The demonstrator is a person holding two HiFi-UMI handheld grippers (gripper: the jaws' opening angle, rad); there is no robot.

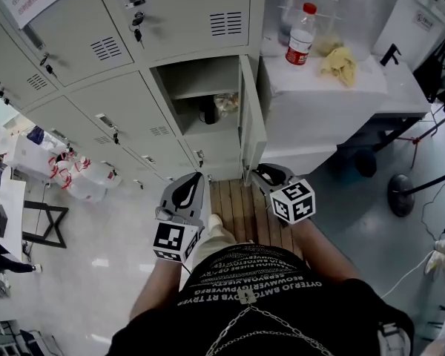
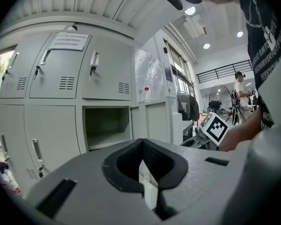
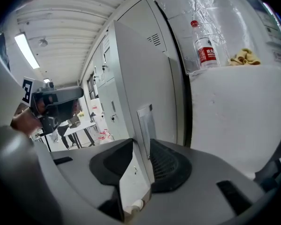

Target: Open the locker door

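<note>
In the head view the grey locker door (image 1: 251, 117) stands swung out from its open compartment (image 1: 204, 95) in the middle row. My right gripper (image 1: 256, 173) is at the door's lower free edge. The right gripper view shows the door (image 3: 140, 88) running edge-on between both pads, and my right gripper (image 3: 138, 146) is shut on it. My left gripper (image 1: 196, 178) hangs below the lockers, apart from them, holding nothing. Its tips meet in the left gripper view, where my left gripper (image 2: 141, 146) points at the open compartment (image 2: 107, 125).
A white cabinet (image 1: 311, 117) right of the door carries a red-capped bottle (image 1: 300, 35) and a yellow cloth (image 1: 340, 64). A dark object (image 1: 210, 110) sits inside the compartment. A wooden platform (image 1: 241, 206) lies underfoot. Water jugs (image 1: 81, 176) stand left, a black stand base (image 1: 400, 195) right.
</note>
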